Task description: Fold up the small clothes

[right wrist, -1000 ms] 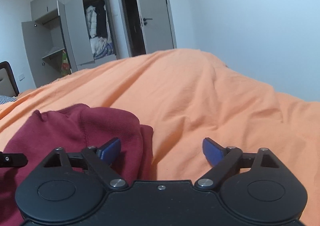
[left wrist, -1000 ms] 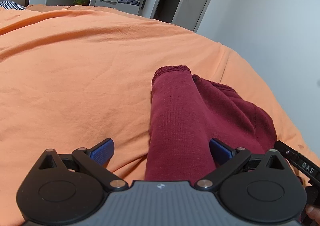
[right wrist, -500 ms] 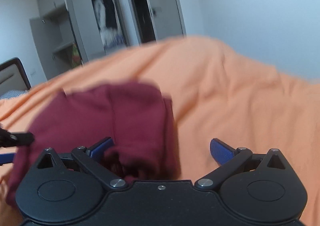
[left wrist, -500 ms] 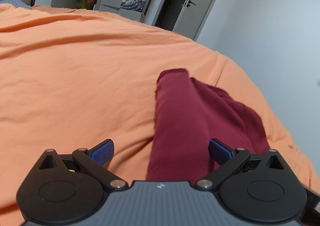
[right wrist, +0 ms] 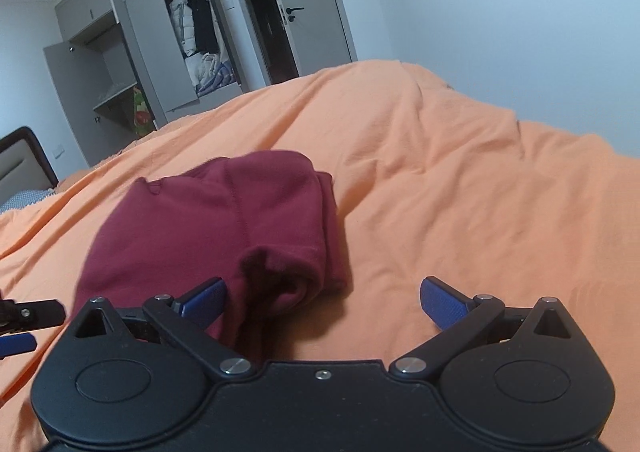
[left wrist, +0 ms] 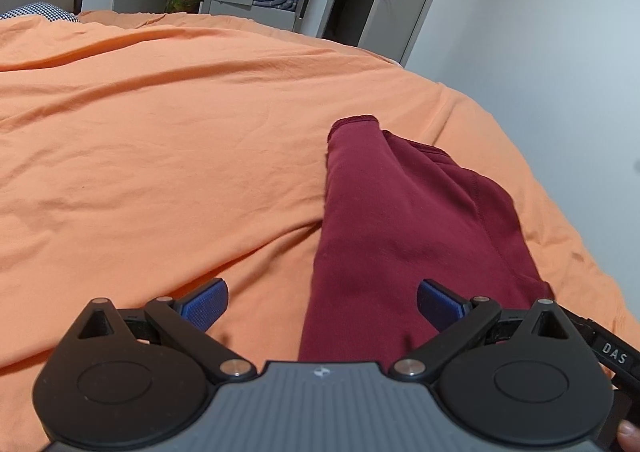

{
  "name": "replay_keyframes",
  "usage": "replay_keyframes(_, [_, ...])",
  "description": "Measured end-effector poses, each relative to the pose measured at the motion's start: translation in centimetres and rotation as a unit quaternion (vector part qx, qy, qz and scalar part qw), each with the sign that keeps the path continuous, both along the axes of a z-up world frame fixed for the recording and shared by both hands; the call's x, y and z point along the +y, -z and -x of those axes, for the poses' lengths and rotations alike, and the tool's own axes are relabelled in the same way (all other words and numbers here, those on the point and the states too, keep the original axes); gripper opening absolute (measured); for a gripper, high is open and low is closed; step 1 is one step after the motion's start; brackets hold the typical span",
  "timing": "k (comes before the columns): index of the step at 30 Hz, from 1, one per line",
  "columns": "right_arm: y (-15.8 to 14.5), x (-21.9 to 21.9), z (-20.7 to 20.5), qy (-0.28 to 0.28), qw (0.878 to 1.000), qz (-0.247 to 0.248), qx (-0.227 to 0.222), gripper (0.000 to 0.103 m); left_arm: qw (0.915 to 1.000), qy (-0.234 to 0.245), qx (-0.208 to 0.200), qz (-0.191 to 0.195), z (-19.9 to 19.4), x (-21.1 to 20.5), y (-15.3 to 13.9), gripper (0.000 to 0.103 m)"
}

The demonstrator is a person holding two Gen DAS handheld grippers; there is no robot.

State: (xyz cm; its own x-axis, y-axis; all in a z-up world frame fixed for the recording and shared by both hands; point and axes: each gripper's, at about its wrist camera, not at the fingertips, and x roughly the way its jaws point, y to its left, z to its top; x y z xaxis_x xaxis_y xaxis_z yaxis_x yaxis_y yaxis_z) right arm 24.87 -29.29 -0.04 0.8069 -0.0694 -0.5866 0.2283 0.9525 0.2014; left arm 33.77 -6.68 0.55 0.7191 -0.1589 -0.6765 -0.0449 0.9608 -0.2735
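Item: maroon garment (left wrist: 404, 236), part-folded, on orange bedsheet (left wrist: 160, 156).
Left gripper (left wrist: 322, 302): jaws apart, empty; garment runs forward between fingers, toward right pad.
Right gripper (right wrist: 323, 300): jaws apart, empty; rolled hem just ahead of left pad.
Step, judged: between folds.
Next: clamp near edge, carry it over far end.

1. Maroon garment (left wrist: 400, 220) is looking like soft matt knit cloth.
2. Orange bedsheet (left wrist: 160, 140) is showing wrinkly matt cotton.
3. Left gripper (left wrist: 322, 302) is sporting matt black plastic, with textured blue pads (left wrist: 204, 306).
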Motion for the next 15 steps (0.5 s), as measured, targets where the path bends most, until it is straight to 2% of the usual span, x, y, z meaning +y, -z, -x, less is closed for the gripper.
replay_keyframes(6, [-3.6,3.3,2.3,-0.001,0.998,0.056,0.042,0.102,0.9998,-0.007,-0.019,-0.004,1.9,0.1,-1.7,0.103])
replay_keyframes(9, [-4.3,5.4,3.5,-0.009,0.996,0.078,0.041,0.102,0.9997,-0.013,-0.021,-0.004,2.2,0.6,-2.1,0.103])
replay_keyframes(15, [-5.1,7.8,4.1,-0.041,0.996,0.069,0.038,0.102,0.9992,-0.031,-0.023,0.001,2.5,2.0,-2.3,0.103])
